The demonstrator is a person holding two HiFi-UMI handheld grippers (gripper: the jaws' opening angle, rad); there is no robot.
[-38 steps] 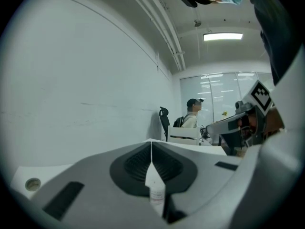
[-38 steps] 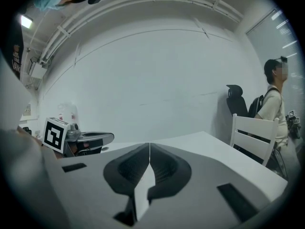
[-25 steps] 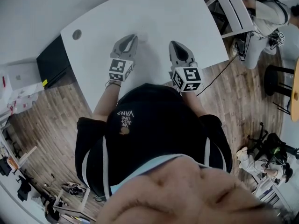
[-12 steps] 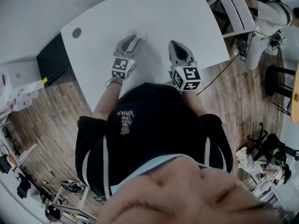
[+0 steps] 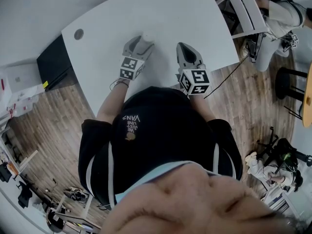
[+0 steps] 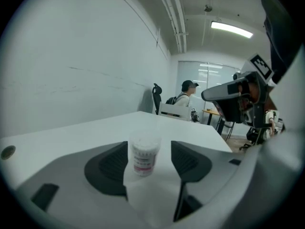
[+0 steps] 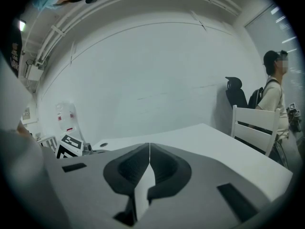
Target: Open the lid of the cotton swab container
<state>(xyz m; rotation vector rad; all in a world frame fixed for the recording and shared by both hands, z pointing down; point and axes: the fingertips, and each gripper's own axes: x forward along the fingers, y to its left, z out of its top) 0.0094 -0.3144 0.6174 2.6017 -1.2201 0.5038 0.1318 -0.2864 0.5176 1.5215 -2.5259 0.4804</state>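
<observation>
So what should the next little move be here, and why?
Probably close the left tool on the cotton swab container to steady it for opening. Its jaws have just been opening and stand wide, with the container upright on the table between them, seemingly untouched. The right tool is shut and empty.

- Bright, even indoor light; a ceiling light strip (image 6: 231,29) glows white in the left gripper view
- The white table (image 5: 161,13) is washed out, with faint shadows
- All views bulge fisheye-style, corners dark
- The cotton swab container (image 6: 144,152) looks slightly soft
</observation>
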